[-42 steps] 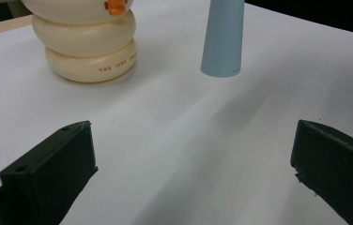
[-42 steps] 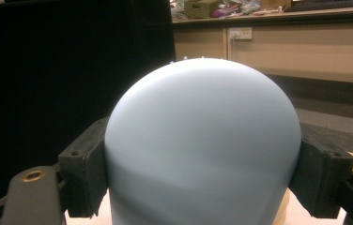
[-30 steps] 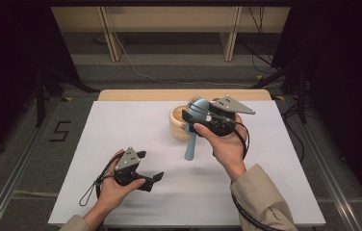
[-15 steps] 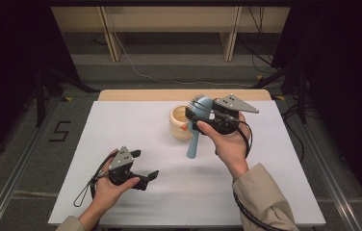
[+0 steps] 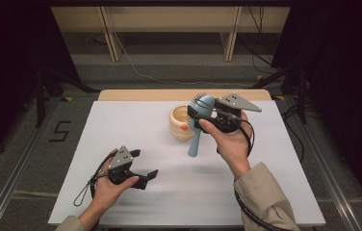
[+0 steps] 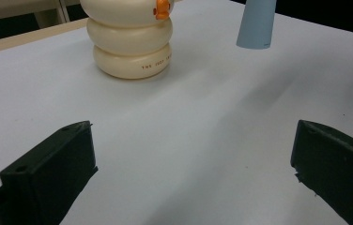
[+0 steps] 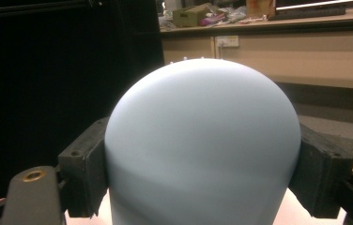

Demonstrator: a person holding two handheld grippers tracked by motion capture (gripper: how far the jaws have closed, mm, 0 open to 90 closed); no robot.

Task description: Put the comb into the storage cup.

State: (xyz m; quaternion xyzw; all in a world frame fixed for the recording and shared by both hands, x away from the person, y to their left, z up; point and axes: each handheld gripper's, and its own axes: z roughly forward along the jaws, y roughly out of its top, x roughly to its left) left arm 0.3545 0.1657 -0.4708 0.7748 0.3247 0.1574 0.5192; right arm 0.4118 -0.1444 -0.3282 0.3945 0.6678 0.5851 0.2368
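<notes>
Blue hairbrush (image 5: 200, 126) clamped at its head between the jaws of the right gripper (image 5: 202, 114), handle hanging down, raised off the white desk (image 5: 275, 192) just beside the cream ringed cup (image 5: 181, 123). Left gripper (image 5: 145, 177) wide open, empty, low over the desk, well apart from the brush.

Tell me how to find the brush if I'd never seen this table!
Look at the white table and find the cream cup near its far edge. Just right of it, the right gripper clamps the brush by its head, with the handle hanging down toward the table. It is the one light blue thing there, with bristles on top.
</notes>
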